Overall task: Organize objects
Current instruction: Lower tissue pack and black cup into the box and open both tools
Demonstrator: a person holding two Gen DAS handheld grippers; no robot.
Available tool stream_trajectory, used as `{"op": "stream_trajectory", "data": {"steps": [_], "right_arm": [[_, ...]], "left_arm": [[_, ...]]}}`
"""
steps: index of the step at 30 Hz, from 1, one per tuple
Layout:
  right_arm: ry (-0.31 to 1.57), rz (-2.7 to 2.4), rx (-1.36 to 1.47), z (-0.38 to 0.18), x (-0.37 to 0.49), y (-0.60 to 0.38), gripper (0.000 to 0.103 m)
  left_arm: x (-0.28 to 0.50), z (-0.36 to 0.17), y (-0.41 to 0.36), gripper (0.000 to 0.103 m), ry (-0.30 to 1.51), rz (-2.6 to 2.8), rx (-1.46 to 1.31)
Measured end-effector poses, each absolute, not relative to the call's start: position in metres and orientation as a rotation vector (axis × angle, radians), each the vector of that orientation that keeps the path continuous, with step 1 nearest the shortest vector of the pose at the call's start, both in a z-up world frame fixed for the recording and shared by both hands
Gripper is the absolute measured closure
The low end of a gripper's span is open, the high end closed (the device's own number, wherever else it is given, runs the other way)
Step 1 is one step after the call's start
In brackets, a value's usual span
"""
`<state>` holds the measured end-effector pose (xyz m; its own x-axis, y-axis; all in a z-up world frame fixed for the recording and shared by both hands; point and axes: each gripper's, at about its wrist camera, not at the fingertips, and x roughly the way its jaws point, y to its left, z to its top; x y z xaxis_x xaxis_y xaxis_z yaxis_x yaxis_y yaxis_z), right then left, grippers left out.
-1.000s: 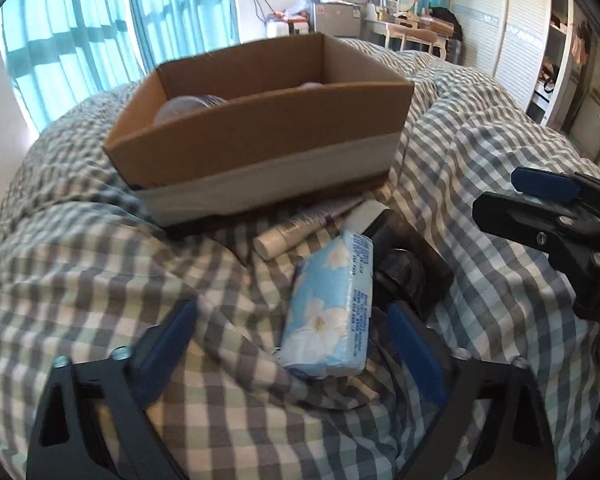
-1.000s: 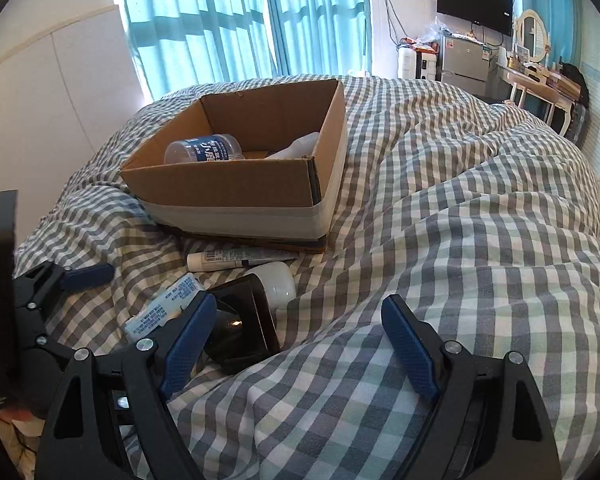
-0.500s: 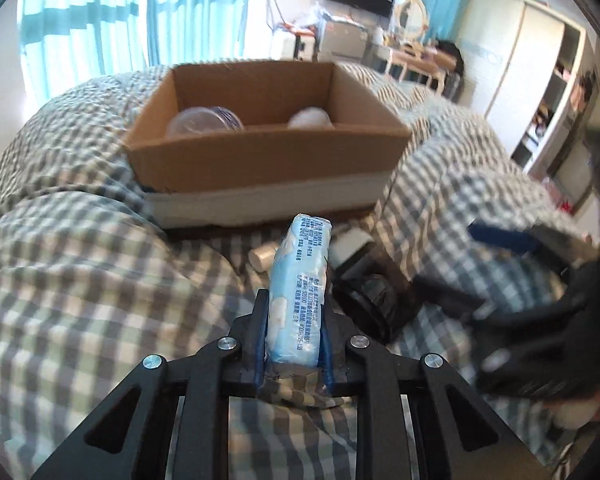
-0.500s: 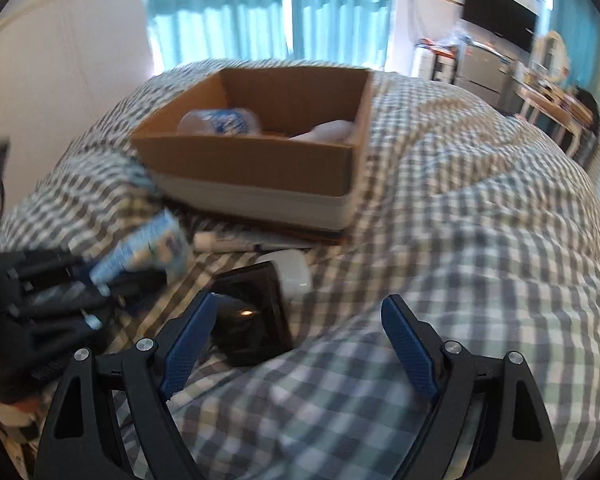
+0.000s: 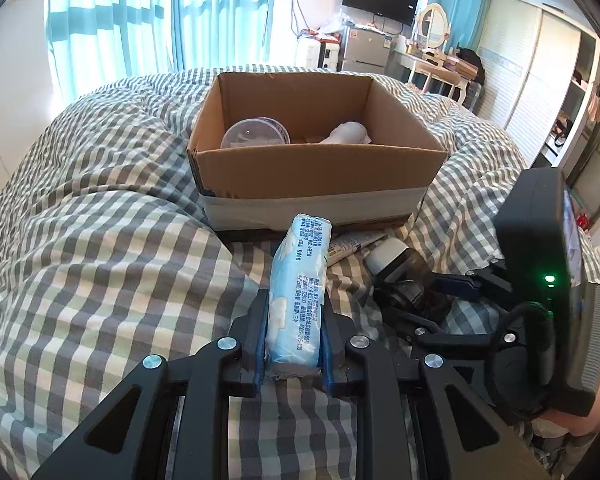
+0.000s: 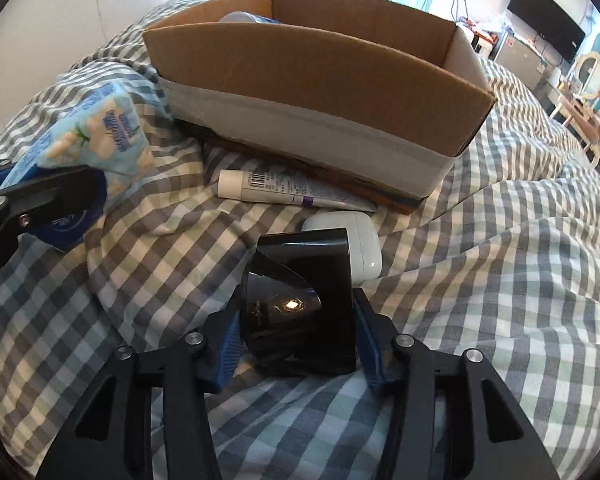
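My left gripper (image 5: pixel 294 344) is shut on a light blue tissue pack (image 5: pixel 298 292), held upright above the checked bedspread; the pack also shows in the right wrist view (image 6: pixel 100 136). My right gripper (image 6: pixel 300 344) is shut on a black glossy box (image 6: pixel 300 300) lying on the bed; the box also shows in the left wrist view (image 5: pixel 410 284). An open cardboard box (image 5: pixel 316 168) stands just beyond, holding a clear round tub (image 5: pixel 256 136) and a white bottle (image 5: pixel 346 134).
A white tube (image 6: pixel 284 190) lies against the cardboard box's front (image 6: pixel 312 92). A white earbud case (image 6: pixel 348 244) lies just behind the black box. The bedspread (image 5: pixel 100 260) bulges in soft folds. Dresser, fridge and wardrobe stand far behind.
My left gripper closed on the tissue pack and lifted it upright. My right gripper moved forward and closed on the black box.
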<state>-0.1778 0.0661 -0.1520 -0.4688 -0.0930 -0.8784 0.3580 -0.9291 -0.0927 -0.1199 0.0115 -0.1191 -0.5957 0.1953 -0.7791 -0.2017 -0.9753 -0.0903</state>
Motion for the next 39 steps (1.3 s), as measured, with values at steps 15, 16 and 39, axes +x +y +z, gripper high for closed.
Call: {"op": "stream_trajectory", "data": {"steps": [15,16,39], "right_arm": [[0.312,-2.577,1.187,-0.077,-0.131,0.071,0.055],[0.312,-2.585,1.169,-0.072,-0.128,0.069,0.055],[0.39,-2.717,0.781,0.061,-0.146,0.067,0.093]], "left_arm": [[-0.088,-0.1,0.012,0.082,-0.033,2.612,-1.218],[-0.085,-0.098,0.014,0.082,-0.031,2.612,-1.212],[-0.133,0.01,0.029,0.082,0.093,2.741,-0.908]]}}
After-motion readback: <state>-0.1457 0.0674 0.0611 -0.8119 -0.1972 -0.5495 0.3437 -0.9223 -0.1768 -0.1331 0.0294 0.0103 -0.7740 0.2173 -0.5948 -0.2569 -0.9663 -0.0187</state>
